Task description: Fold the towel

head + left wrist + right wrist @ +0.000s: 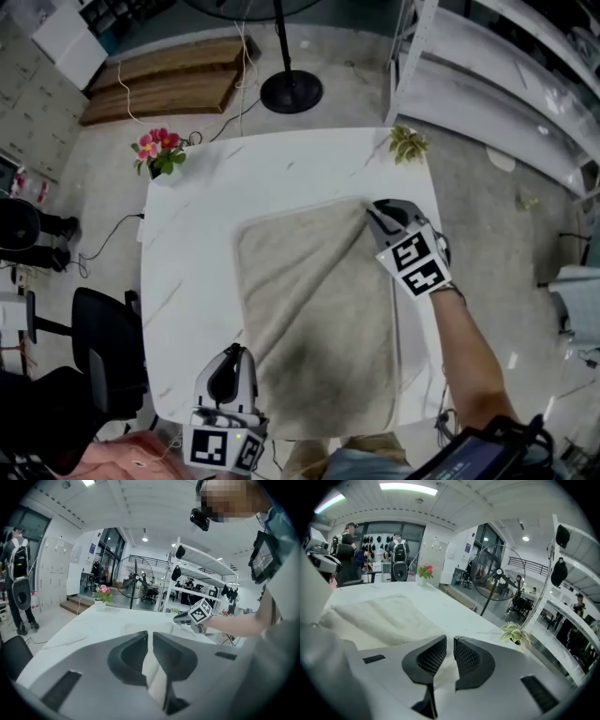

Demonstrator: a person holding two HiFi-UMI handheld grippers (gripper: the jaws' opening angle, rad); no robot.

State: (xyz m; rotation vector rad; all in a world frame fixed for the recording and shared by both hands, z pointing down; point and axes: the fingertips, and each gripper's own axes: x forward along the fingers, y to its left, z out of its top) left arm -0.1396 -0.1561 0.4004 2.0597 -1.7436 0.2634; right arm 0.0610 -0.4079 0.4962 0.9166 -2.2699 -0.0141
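A white bench (187, 234) is occupied by a beige towel (319, 319), which is spread flat towards its right side. The towel is judged light, soft and limp, so it is best taken at the corners. The left gripper (232, 354) is clamped on the near left corner. The right gripper (371, 210) is found at the far right corner, narrowly parted, with cloth between pads that do not press.
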